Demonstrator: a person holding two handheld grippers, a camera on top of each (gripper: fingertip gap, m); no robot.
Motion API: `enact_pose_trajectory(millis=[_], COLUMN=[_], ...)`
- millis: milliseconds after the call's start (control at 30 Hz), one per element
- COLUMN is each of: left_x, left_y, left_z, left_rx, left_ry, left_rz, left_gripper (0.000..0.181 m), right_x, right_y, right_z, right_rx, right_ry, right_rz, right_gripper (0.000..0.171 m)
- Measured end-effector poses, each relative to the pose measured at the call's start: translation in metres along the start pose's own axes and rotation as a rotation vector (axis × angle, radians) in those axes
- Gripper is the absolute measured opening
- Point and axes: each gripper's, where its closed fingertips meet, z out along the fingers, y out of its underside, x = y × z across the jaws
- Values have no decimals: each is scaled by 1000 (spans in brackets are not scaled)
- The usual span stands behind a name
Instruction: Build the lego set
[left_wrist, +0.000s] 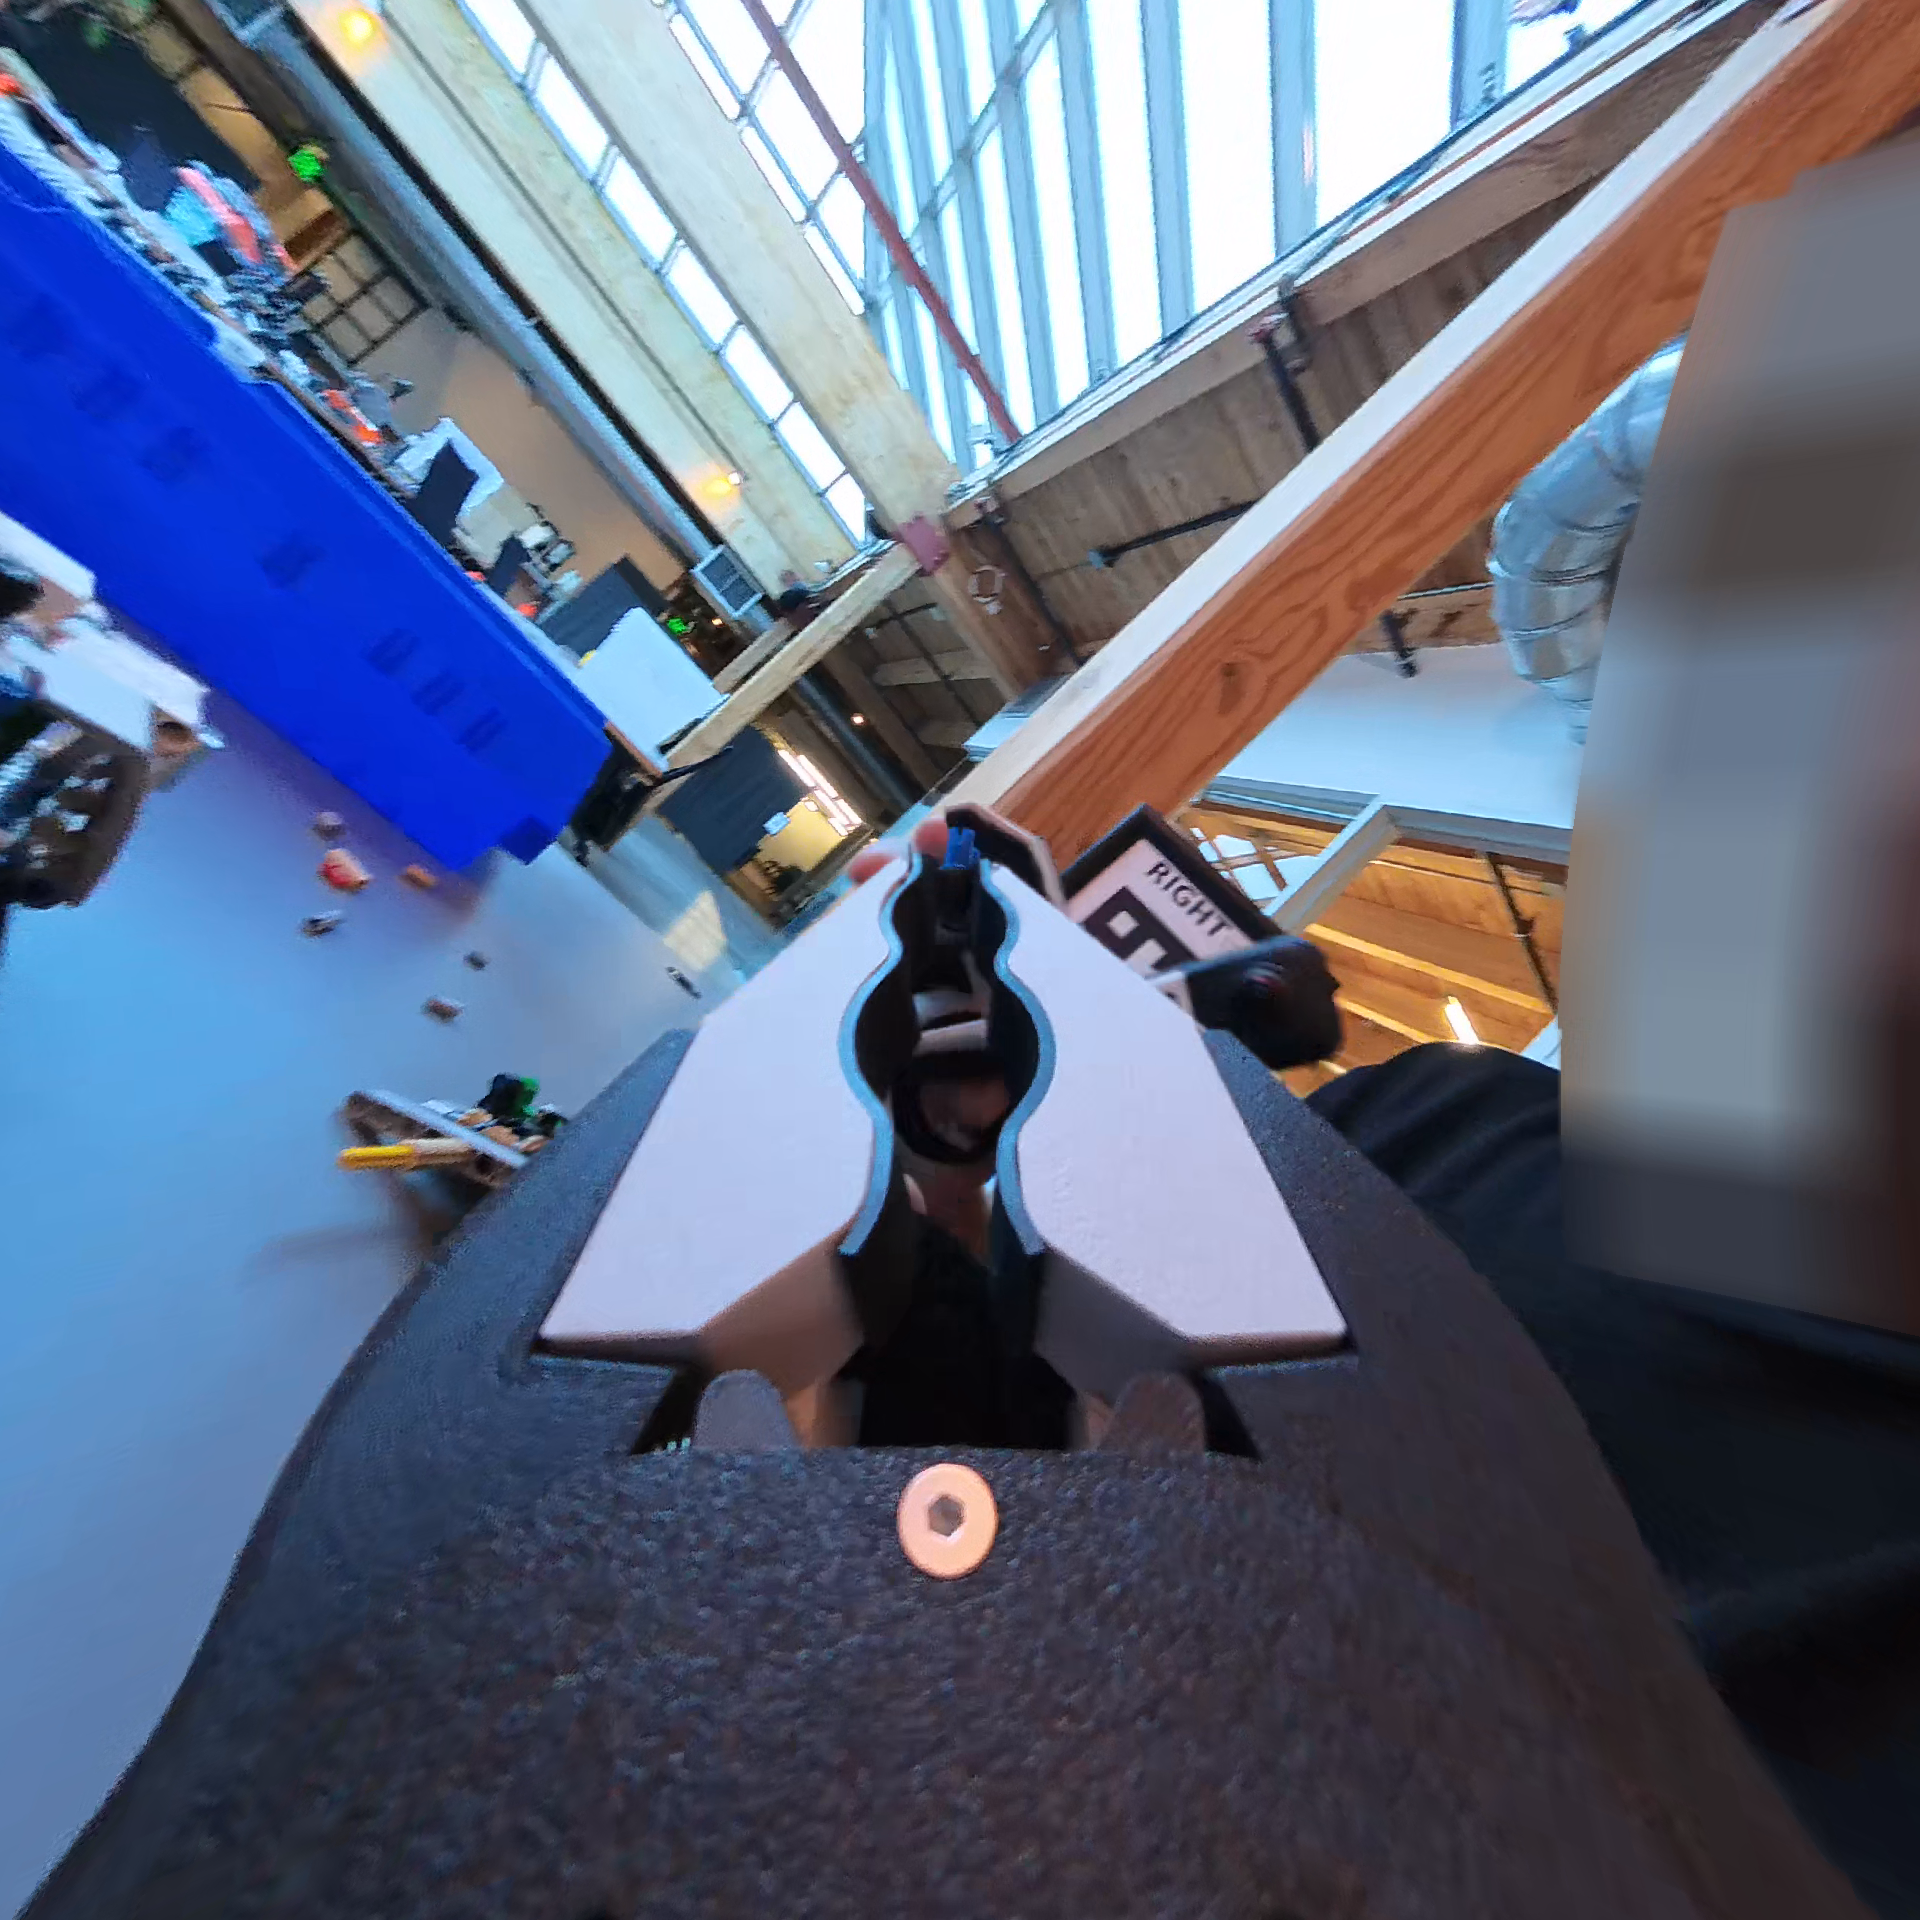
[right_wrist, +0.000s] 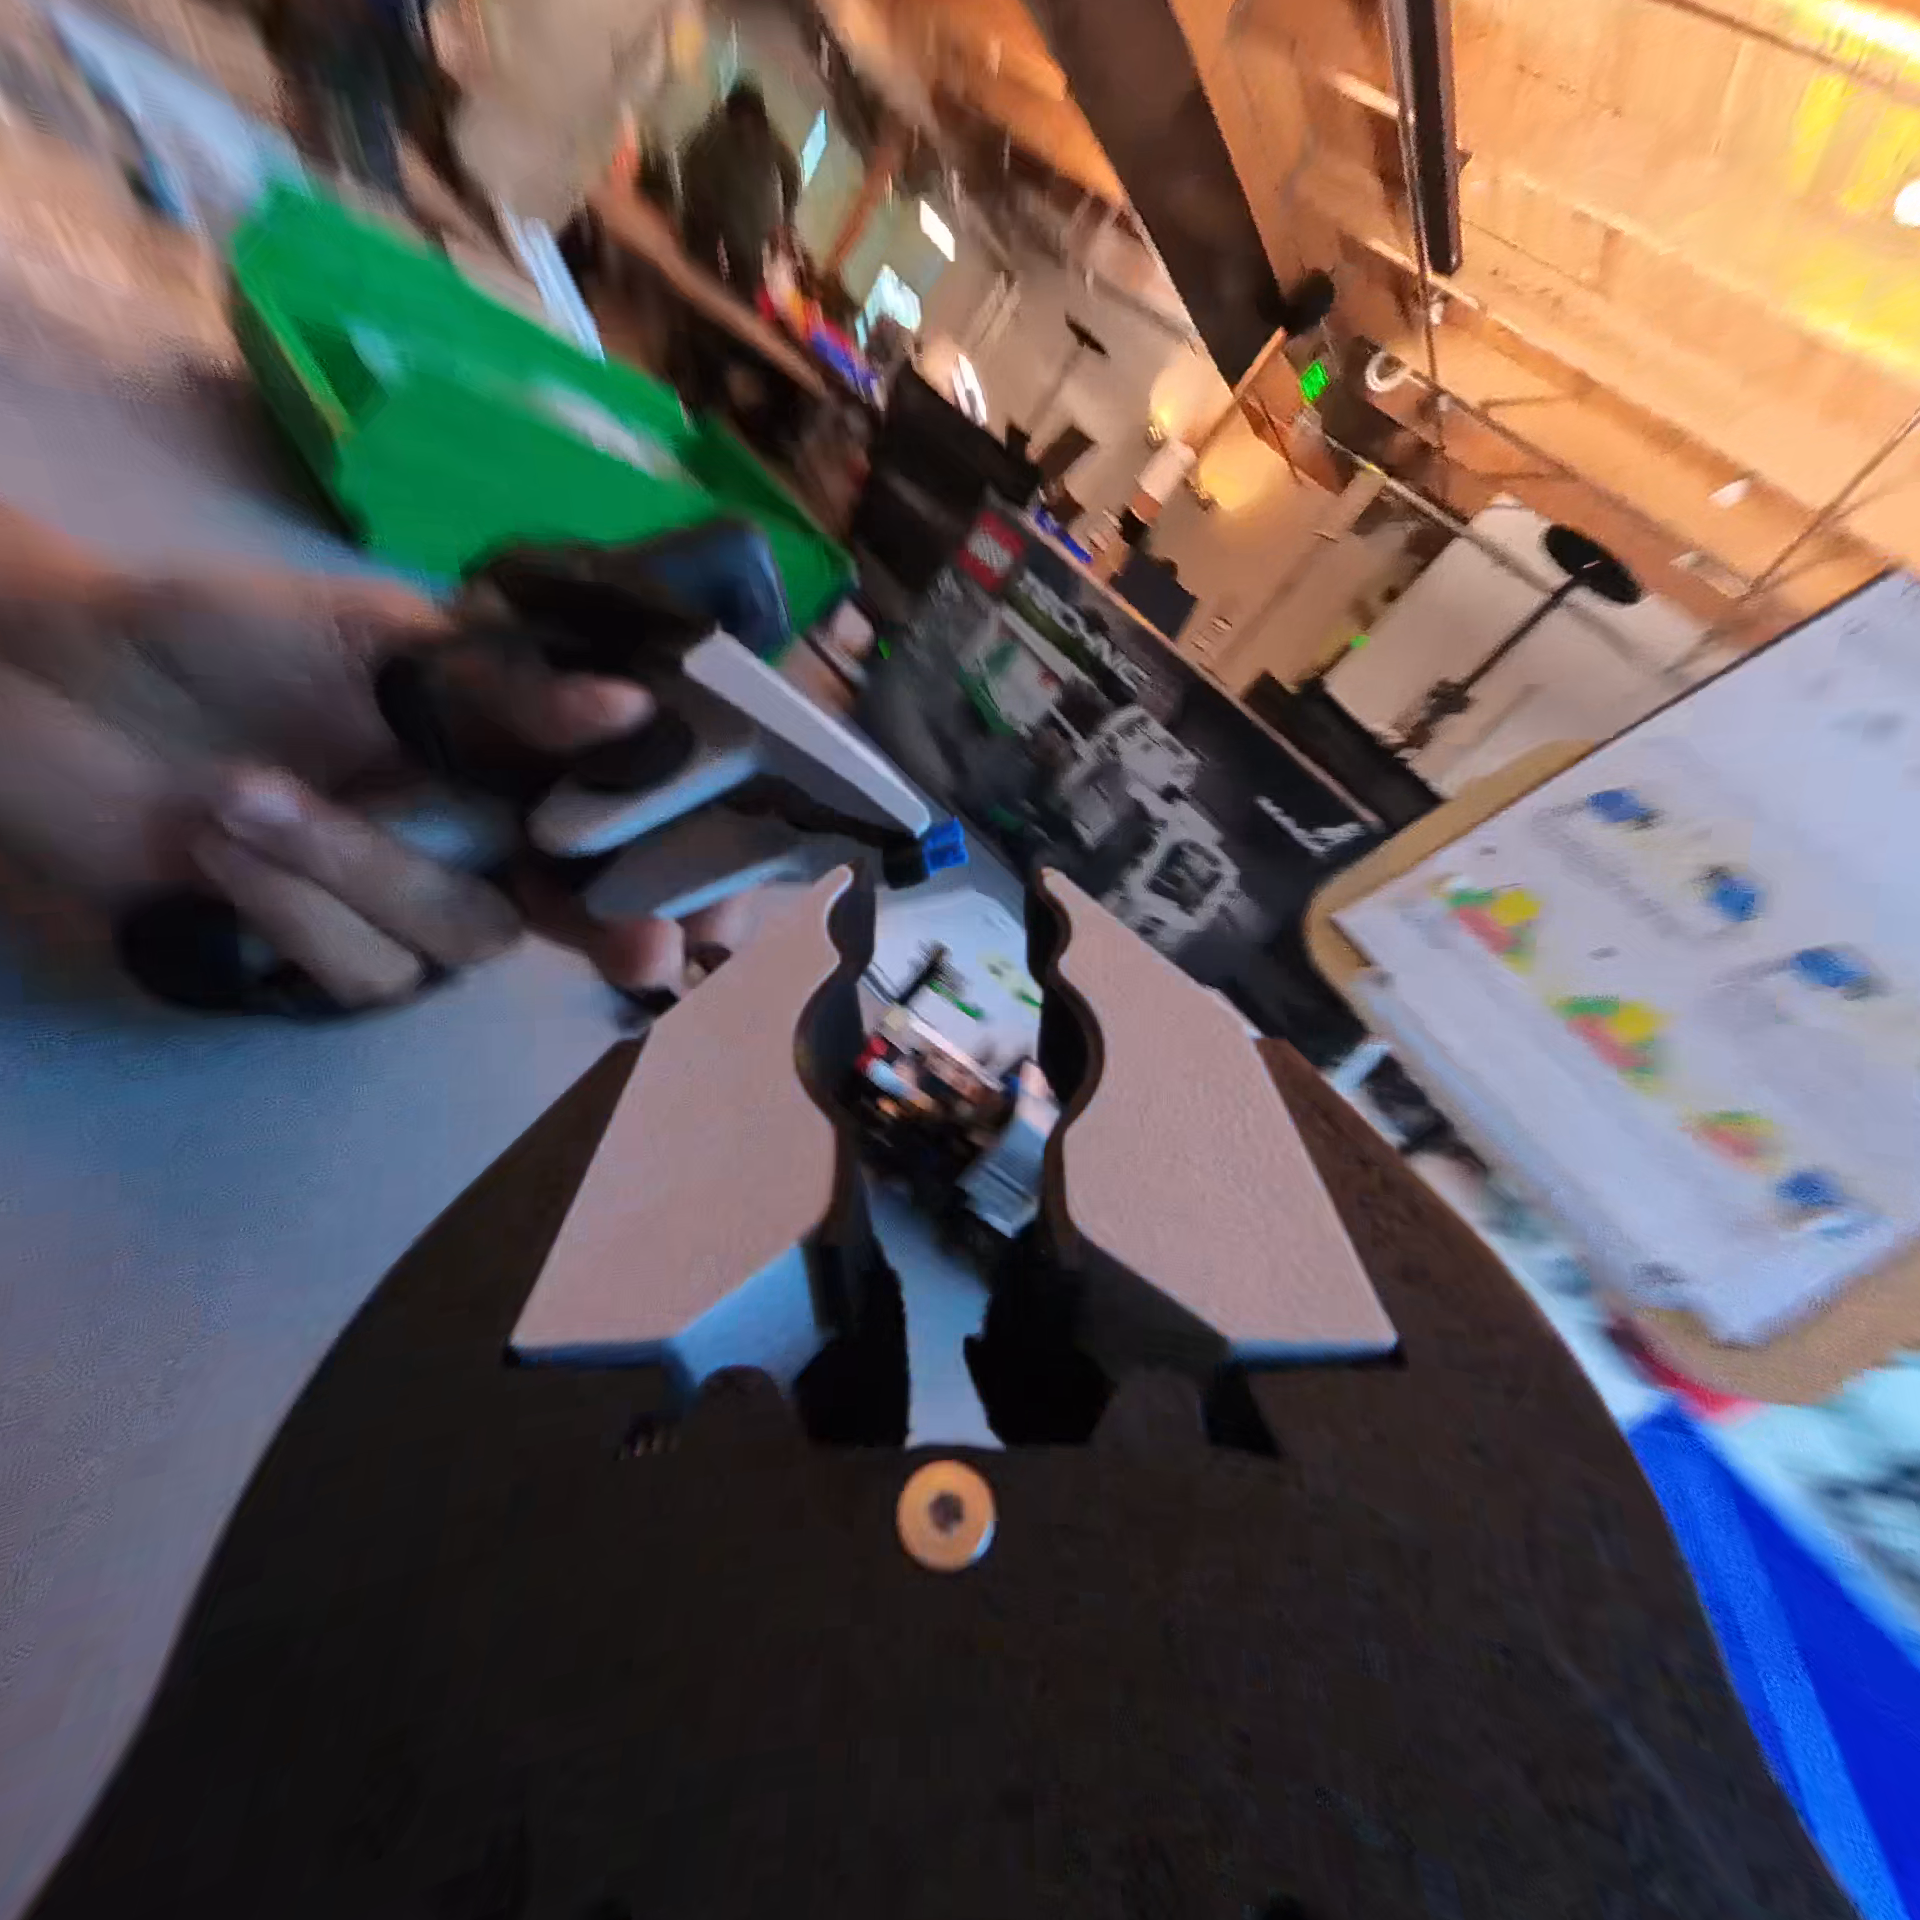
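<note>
My left gripper (left_wrist: 951, 868) is shut on a small blue lego piece (left_wrist: 958, 847) pinched at its fingertips and raised off the table. In the right wrist view the same left gripper (right_wrist: 904, 836), held by a hand (right_wrist: 312, 831), comes in from the left with the blue piece (right_wrist: 940, 850) at its tips. My right gripper (right_wrist: 945, 883) is open and empty, its fingertips just below and on either side of that piece. The right gripper also shows just behind the piece in the left wrist view (left_wrist: 1039, 862). A partly built lego assembly (left_wrist: 447, 1132) lies on the grey table (left_wrist: 208, 1351).
Several loose lego pieces (left_wrist: 343, 868) are scattered on the table before a blue bin (left_wrist: 260, 540). A black lego box (right_wrist: 1122, 769) stands at the back. An instruction booklet (right_wrist: 1621, 1039) lies on a board at right. A person's dark sleeve (left_wrist: 1455, 1143) is at right.
</note>
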Motion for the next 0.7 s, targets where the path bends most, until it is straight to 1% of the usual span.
enact_pose_trajectory(millis=[67,133,167,200,233,267,400,533,600,667,700], left_x=[-6,-7,-7,-7,-7,-6,-10,-14,-20,-21,-22], left_y=[2,3,6,9,11,12,17,26,30,30,29], left_z=[-1,-1,0,2,2,3,3,0,-2,-2,-2], left_rx=[-13,-17,-33,-50,-60,-67,-125,-261,-312,-313,-311], left_ry=[-33,-45,-46,-53,-54,-52,-97,-139,-180,-181,-183], left_rz=[6,12,14,24,34,37,115,298,370,371,357], left_gripper=[3,3,3,3,4,4,4,5,5,4,4], right_x=[-1,-8,-10,-11,-8,-8,-9,-15,-18,-18,-17], right_y=[10,14,15,15,13,13,20,25,31,32,32], right_z=[4,8,10,10,10,9,6,3,3,3,3], right_rx=[-100,-133,-138,-134,-122,-119,-163,-154,-160,-150,-151], right_ry=[25,0,-8,-5,17,14,-19,-89,-129,-129,-116], right_rz=[-161,-209,-211,-210,-215,-221,-250,-217,-163,-128,-154], right_gripper=[28,27,27,24,17,16,14,14,14,15,16])
